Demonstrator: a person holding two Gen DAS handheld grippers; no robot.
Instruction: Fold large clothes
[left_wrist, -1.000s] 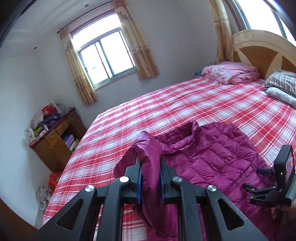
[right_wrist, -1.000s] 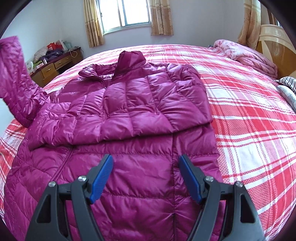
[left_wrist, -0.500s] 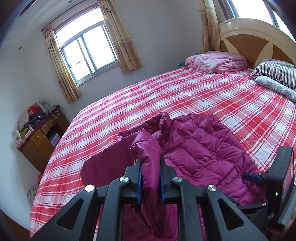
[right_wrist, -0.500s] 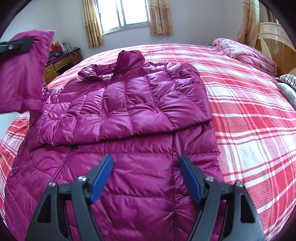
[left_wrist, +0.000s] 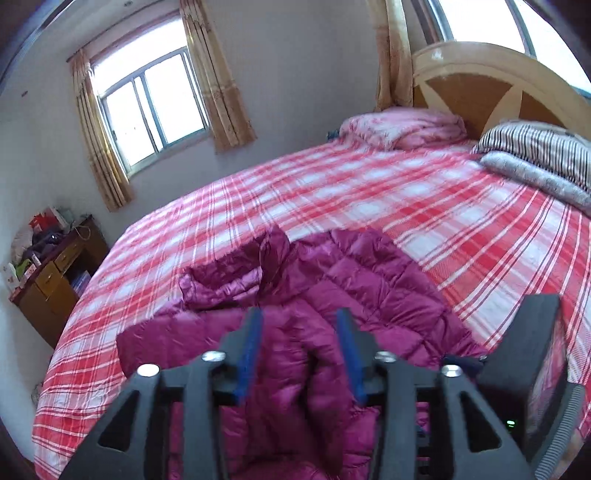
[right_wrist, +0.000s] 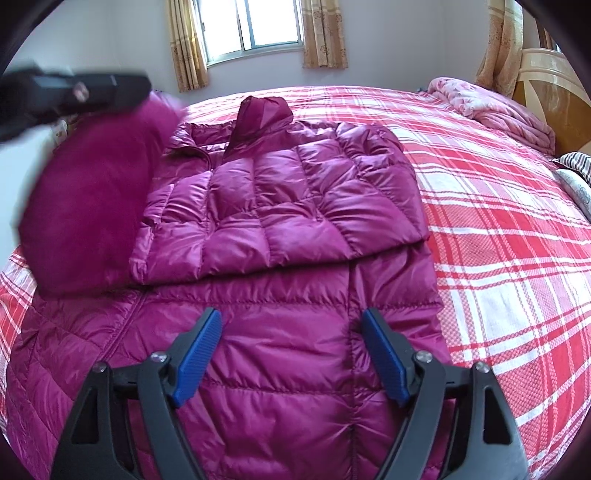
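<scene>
Far left by the wall: a wooden desk (left_wrist: 55, 280) w/ clutter, not involved. Next to it, the left gripper (left_wrist: 299, 350), which was clamped on the jacket's left sleeve (left_wrist: 295, 387) a sec ago, has come down and in over the jacket (right_wrist: 288, 206). Its jaws have just been opening; fingers (left_wrist: 251, 350) now stand apart w/ the sleeve slack between them, pads not pressing. In the right wrist view the sleeve shows as a blurred magenta mass at left, under the left gripper's dark body, so it's prob. dropping onto the front.

Middle: the jacket lies flat on the plaid bed (right_wrist: 498, 258), hood at the far end, hem at the near end. The right sleeve is already folded across the chest.

Right: the right gripper (right_wrist: 291, 354) hovers over the lower jacket, fingers wide apart, nothing between them. It hasn't budged over that sec.

Meaning: release puts the 2nd sleeve across the body, so both sleeves look folded in. Judged next: fold hem up toward the collar. Puffy fabric may spring back.
</scene>
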